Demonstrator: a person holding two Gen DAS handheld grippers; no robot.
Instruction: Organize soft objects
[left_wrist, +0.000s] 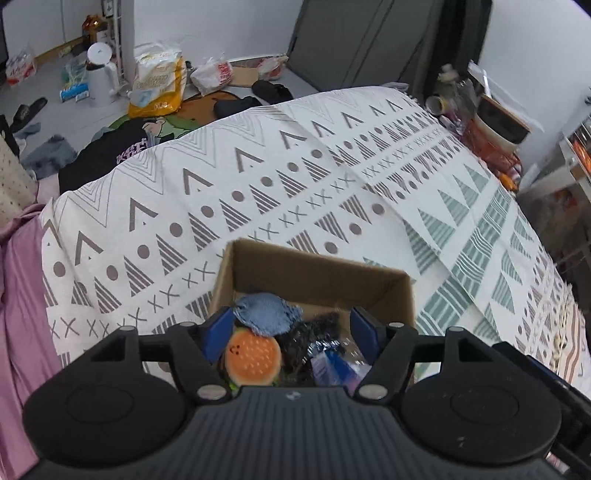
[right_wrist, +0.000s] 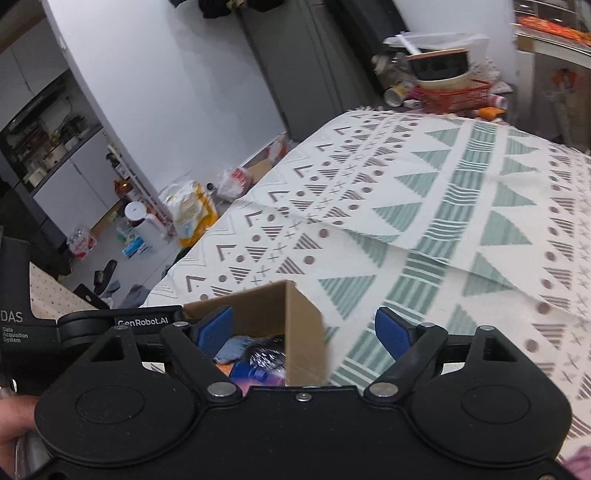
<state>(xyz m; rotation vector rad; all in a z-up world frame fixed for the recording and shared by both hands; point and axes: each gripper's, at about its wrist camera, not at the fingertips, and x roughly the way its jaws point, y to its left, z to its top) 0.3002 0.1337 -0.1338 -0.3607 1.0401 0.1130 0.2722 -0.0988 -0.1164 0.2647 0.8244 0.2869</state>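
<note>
Nearest the left wrist, the left gripper (left_wrist: 291, 326) hangs spread wide and holding nothing over a cardboard box (left_wrist: 317, 275) on the bed (left_wrist: 258, 177). Inside lie a burger toy (left_wrist: 253, 354), a blue cloth (left_wrist: 267, 314) and something dark and crinkly. The plush looks light and squashy; I'd pinch it across its middle.

From the right wrist, the right gripper (right_wrist: 304, 330) also stands apart and bare, straddling the box's near corner.

Cardboard box (left_wrist: 317, 277): matt brown corrugated paperboard, raw edges. Patterned cloth (left_wrist: 258, 177) under it: woven, matt, creased; burger toy (left_wrist: 253, 356) inside looks fuzzy plush, blue cloth (left_wrist: 267, 314) knitted. Left gripper (left_wrist: 291, 328): matt black plastic, ribbed housing, bright metal pins, smooth blue pads (left_wrist: 218, 328).
</note>
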